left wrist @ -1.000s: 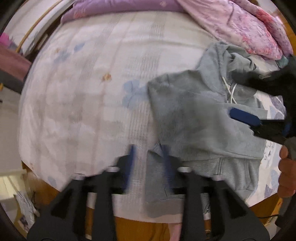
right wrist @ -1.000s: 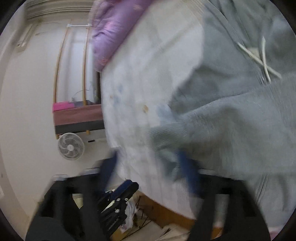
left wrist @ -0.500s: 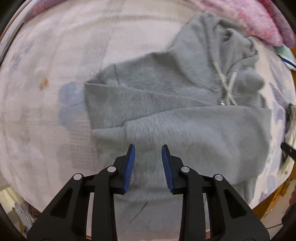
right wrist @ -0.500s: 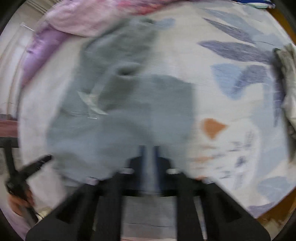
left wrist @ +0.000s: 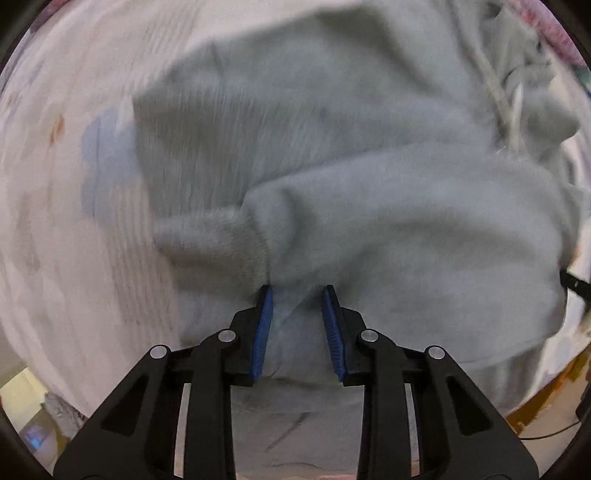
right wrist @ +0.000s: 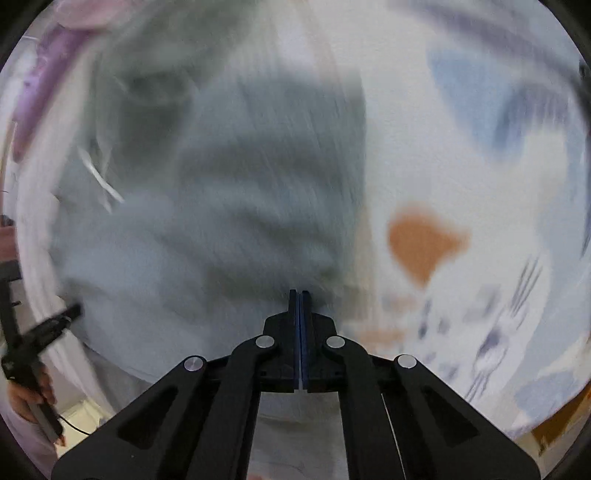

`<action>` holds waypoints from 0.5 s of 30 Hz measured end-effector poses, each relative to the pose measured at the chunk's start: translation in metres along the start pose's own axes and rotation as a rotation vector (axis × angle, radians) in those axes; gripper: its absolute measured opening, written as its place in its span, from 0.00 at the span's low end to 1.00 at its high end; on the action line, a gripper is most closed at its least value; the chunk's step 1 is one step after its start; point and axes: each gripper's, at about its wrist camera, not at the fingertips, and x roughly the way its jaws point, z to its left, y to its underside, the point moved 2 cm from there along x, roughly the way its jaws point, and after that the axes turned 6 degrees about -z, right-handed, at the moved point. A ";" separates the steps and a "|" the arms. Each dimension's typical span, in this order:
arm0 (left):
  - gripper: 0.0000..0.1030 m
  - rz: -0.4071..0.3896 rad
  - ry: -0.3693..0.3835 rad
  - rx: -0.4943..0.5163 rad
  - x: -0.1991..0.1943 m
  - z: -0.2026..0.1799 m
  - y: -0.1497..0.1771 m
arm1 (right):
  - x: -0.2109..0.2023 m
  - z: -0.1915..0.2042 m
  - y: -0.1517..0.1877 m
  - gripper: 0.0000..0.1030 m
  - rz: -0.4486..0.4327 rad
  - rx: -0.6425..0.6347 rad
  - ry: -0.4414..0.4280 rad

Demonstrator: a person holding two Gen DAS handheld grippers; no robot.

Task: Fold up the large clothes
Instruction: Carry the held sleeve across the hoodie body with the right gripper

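A grey hoodie (left wrist: pixel 369 192) lies partly folded on the bed, its sleeve cuff (left wrist: pixel 221 240) folded across the body and its white drawstrings (left wrist: pixel 513 110) at the upper right. My left gripper (left wrist: pixel 297 295) is open, low over the hoodie with its blue pads either side of the fabric just below the cuff. The right wrist view is blurred: the hoodie (right wrist: pixel 229 221) fills the left and middle. My right gripper (right wrist: pixel 300 295) has its jaws together at the hoodie's right edge; whether fabric is pinched between them is hidden.
The bed sheet (left wrist: pixel 66 221) is white with blue and orange leaf prints (right wrist: pixel 424 243). The left gripper and the hand holding it (right wrist: pixel 33 365) show at the lower left of the right wrist view. A pink quilt edge (left wrist: pixel 561 33) lies at the far right.
Both grippers have dropped closer to the hoodie. The left gripper moved from beside the hoodie to over its cuff. The right gripper swung round to the hoodie's right edge and shut.
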 end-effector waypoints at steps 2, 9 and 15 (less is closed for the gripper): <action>0.28 0.024 -0.030 -0.002 -0.010 -0.002 0.012 | -0.016 0.008 0.007 0.00 0.025 0.001 0.037; 0.29 0.001 0.006 -0.065 0.004 0.011 0.021 | 0.004 -0.004 0.021 0.00 0.061 0.087 0.001; 0.42 -0.001 -0.031 -0.053 -0.021 0.002 0.024 | -0.037 0.020 0.016 0.14 0.026 -0.003 -0.011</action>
